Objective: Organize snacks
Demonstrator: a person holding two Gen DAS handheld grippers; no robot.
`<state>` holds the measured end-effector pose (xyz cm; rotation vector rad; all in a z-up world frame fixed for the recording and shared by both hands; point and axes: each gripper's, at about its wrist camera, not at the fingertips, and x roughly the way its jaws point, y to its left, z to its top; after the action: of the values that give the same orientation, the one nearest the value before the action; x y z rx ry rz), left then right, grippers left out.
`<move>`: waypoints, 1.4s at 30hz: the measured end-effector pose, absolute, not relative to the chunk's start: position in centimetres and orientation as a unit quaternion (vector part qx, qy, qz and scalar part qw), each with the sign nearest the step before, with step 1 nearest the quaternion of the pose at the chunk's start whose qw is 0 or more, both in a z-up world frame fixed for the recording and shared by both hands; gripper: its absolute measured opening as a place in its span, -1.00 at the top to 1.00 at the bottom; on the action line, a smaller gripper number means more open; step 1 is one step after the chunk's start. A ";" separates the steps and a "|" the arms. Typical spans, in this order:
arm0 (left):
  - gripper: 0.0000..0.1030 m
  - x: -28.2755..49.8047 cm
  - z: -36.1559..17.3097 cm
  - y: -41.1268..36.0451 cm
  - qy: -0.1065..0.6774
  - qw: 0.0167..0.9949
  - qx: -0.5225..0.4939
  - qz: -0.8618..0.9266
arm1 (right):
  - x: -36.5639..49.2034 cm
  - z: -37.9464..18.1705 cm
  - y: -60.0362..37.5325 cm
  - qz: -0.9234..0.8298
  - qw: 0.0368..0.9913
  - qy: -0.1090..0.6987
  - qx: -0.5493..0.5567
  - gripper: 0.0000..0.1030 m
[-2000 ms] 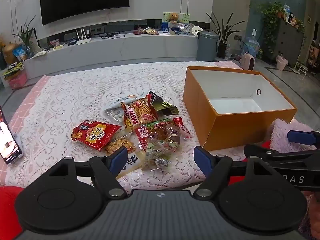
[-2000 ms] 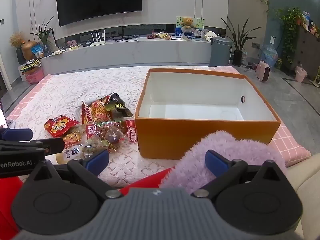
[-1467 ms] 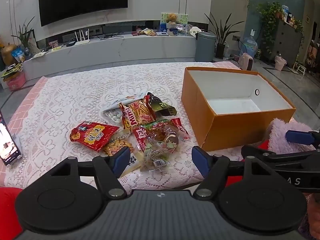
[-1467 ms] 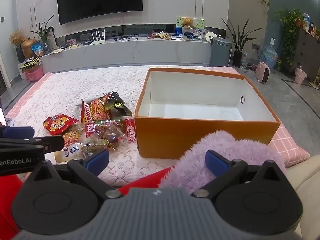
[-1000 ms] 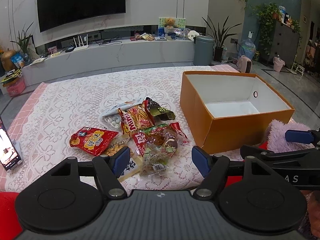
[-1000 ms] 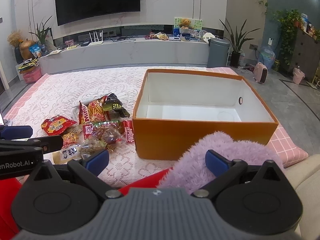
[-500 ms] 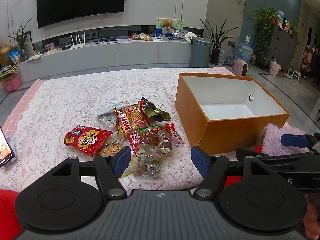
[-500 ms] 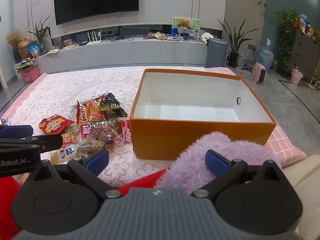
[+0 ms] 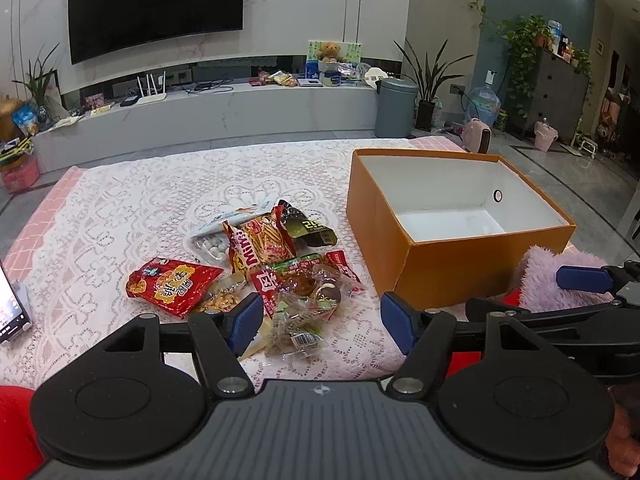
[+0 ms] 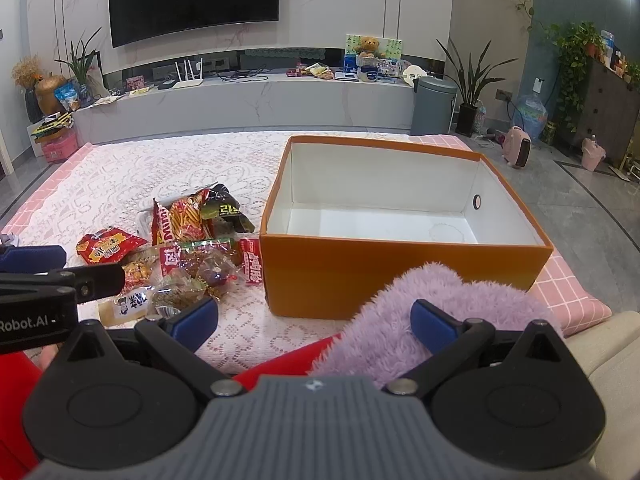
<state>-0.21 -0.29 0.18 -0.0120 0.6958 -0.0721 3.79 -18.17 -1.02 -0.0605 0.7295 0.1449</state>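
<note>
Nearest, the left gripper (image 9: 320,322) hangs above the table's near edge, its jaws closing slowly yet wide apart with nothing clasped; the right gripper (image 10: 314,322) at 3 o'clock of it stands spread and empty above a lilac fluffy sleeve (image 10: 424,308) and red clothing (image 10: 280,364). The surface is a low table under a white lace cloth (image 9: 120,208) over pink check; a phone (image 9: 10,316) lies at its 9 o'clock edge. The snack pile (image 9: 276,268) rests just beyond the left gripper's tips: a red chilli packet (image 9: 172,286), a red stick-snack bag (image 9: 260,242), a dark packet (image 9: 306,226), clear-wrapped sweets (image 9: 304,312). At 2 o'clock, near the pile but apart, sits the open orange box (image 9: 472,268), white inside. Beyond: grey tiled floor, a bin (image 9: 396,108), potted plants (image 9: 430,76), a marble console (image 9: 208,116), a wall television (image 9: 156,4).
</note>
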 end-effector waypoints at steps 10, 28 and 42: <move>-0.33 -0.2 0.2 -0.3 0.343 0.939 -0.004 -0.037 | 3.8 -1.1 -18.1 0.070 0.931 0.357 -0.031 -0.94; -0.26 -0.2 -0.1 0.1 0.350 0.936 -0.009 -0.040 | 3.8 -1.2 -18.0 0.070 0.931 0.357 -0.033 -0.94; -0.61 0.2 -0.2 1.2 0.337 0.940 -0.013 -0.049 | 3.9 -1.7 -17.3 0.085 0.932 0.351 -0.033 -0.94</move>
<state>0.19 1.24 -0.22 -0.0273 0.6875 -0.0998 3.91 -17.35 -1.66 -0.0676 0.7184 0.1747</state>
